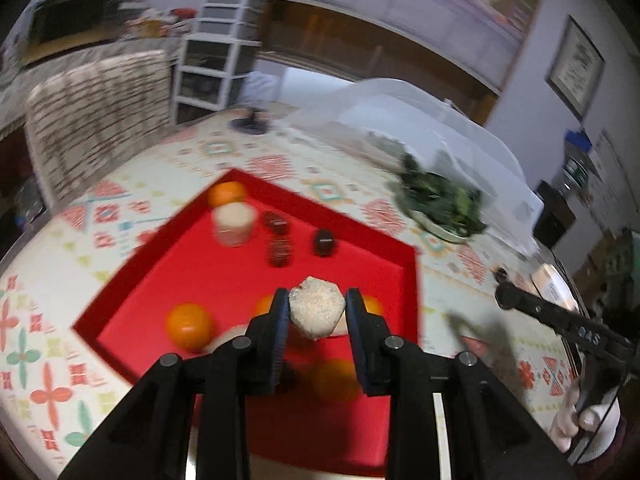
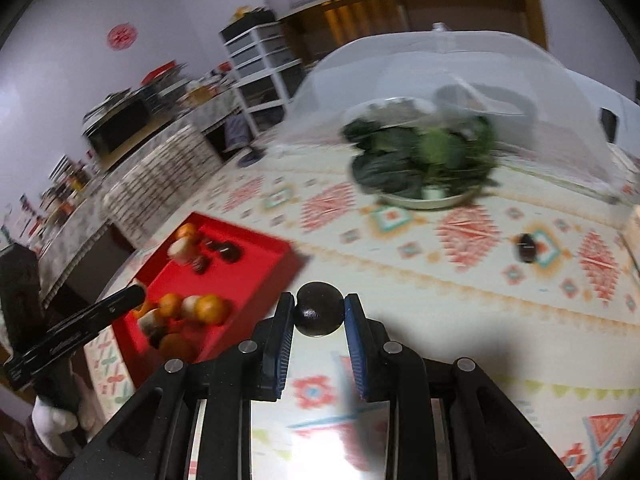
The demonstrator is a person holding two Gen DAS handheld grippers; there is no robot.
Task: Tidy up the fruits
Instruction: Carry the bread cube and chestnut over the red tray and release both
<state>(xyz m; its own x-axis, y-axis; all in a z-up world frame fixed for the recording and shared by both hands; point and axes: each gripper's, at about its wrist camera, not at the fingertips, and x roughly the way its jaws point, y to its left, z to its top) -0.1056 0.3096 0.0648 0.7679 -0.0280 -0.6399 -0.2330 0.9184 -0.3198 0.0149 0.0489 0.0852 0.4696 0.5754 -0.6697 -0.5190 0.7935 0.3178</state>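
In the left wrist view my left gripper (image 1: 317, 300) is shut on a pale, rough beige fruit (image 1: 316, 312), held above the red tray (image 1: 352, 436). Oranges (image 1: 189, 325) lie in the tray's near part; at its far end are another orange (image 1: 226, 193), a pale round fruit (image 1: 234, 224) and three dark fruits (image 1: 324, 242). In the right wrist view my right gripper (image 2: 319, 304) is shut on a dark round fruit (image 2: 319, 314) over the tablecloth, right of the red tray (image 2: 256, 276). One more dark fruit (image 2: 526, 247) lies loose on the cloth.
A plate of dark leafy greens (image 2: 424, 164) stands under a clear mesh food cover (image 2: 460, 68) at the back. The patterned tablecloth (image 2: 500, 312) spreads around the tray. A patterned chair back (image 1: 100, 116) and white drawer unit (image 1: 220, 48) stand beyond the table. The other gripper (image 1: 568, 320) shows at right.
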